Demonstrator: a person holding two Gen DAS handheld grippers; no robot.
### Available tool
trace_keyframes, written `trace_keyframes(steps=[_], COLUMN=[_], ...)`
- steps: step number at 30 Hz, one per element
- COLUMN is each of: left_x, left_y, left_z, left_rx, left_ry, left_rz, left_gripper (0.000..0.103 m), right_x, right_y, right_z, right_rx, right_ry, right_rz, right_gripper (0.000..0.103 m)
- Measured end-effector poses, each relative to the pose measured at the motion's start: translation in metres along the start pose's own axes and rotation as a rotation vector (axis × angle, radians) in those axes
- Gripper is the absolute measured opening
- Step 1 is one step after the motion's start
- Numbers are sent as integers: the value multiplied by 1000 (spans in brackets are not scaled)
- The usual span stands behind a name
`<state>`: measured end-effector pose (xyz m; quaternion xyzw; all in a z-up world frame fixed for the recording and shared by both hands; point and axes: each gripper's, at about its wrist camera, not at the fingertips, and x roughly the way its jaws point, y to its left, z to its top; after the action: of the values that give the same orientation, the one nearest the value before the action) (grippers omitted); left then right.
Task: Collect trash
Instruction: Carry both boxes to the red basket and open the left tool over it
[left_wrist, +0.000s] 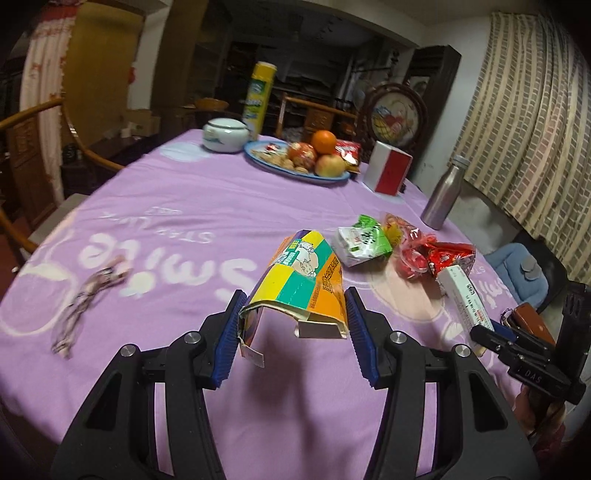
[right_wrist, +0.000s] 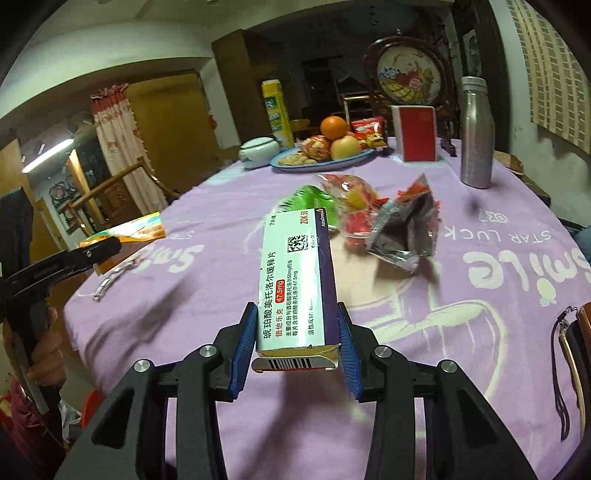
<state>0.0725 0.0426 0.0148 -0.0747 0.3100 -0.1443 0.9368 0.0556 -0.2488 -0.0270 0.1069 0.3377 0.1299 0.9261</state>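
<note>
Trash is spread over the lilac cloth of the desk (left_wrist: 177, 206), and two pieces of it are already clamped and lifted clear of the cloth. The left hand-held gripper (left_wrist: 293, 325) is clenched on a crushed colourful carton (left_wrist: 303, 280) — yellow, green and orange panels, its open torn end facing the camera — with the blue pads pressing both of its sides. The right hand-held gripper (right_wrist: 297, 347) grips a white and dark blue medicine box (right_wrist: 297, 280) by its near end, the barcode flap hanging open just between the pads.

Toward the right edge of the desk the remaining wrappers lie in a loose cluster: a green and white packet (left_wrist: 364, 240), a crumpled red and yellow clear wrapper (left_wrist: 402, 240) touching it, and a red snack bag (right_wrist: 406, 225) with its silver inside showing, tipped open beside them. Near the left edge lies a thin twisted scrap (left_wrist: 88, 299), well apart from the cluster.

At the far edge stands a blue plate (left_wrist: 295, 173) with an orange, apples and nuts, a white lidded jar (left_wrist: 225, 134) just beside it and a tall yellow canister (left_wrist: 258, 96) behind. A red and white box (left_wrist: 388, 168) stands upright near the far right corner, and a steel bottle (left_wrist: 445, 192) stands by the right edge. In the right wrist view a hand (right_wrist: 44, 347) holds the left tool's handle off the near left corner.
</note>
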Motion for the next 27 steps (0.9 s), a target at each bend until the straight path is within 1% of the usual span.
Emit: trace_keyframes(steps=[4, 6, 10, 13, 16, 19, 22, 23, 25, 26, 27], left_x=[-35, -58, -97, -127, -154, -170, -176, -176, -175, -174, -173], left_y=[17, 29, 56, 81, 107, 129, 151, 159, 172, 179, 185], left_z=[-12, -22, -41, -59, -82, -102, -126, -135, -147, -153, -157], left_rx=[-26, -45, -94, -132, -165, -191, -221, -231, -251, -264, -280], left_ry=[-29, -46, -65, -65, -41, -3, 59, 86, 123, 142, 160], left_rz=[46, 85, 145, 197, 271, 326, 376, 395, 420, 431, 443], left_gripper=[54, 54, 54, 54, 54, 54, 57, 59, 58, 60, 69], right_x=[-11, -17, -21, -23, -25, -27, -26, -25, -23, -22, -21], right_y=[17, 26, 48, 70, 92, 115, 140, 150, 167, 177, 185], right_z=[-1, -2, -4, -7, -8, -10, -12, -13, -16, -17, -19], right_rx=[-22, -31, -58, -92, -127, -159, -199, -217, -244, -262, -278], right_ry=[-21, -26, -19, -6, 5, 17, 36, 46, 61, 71, 79], right_rz=[58, 90, 149, 195, 235, 267, 297, 307, 319, 326, 331], right_gripper=[42, 42, 42, 42, 42, 42, 42, 42, 42, 42, 42])
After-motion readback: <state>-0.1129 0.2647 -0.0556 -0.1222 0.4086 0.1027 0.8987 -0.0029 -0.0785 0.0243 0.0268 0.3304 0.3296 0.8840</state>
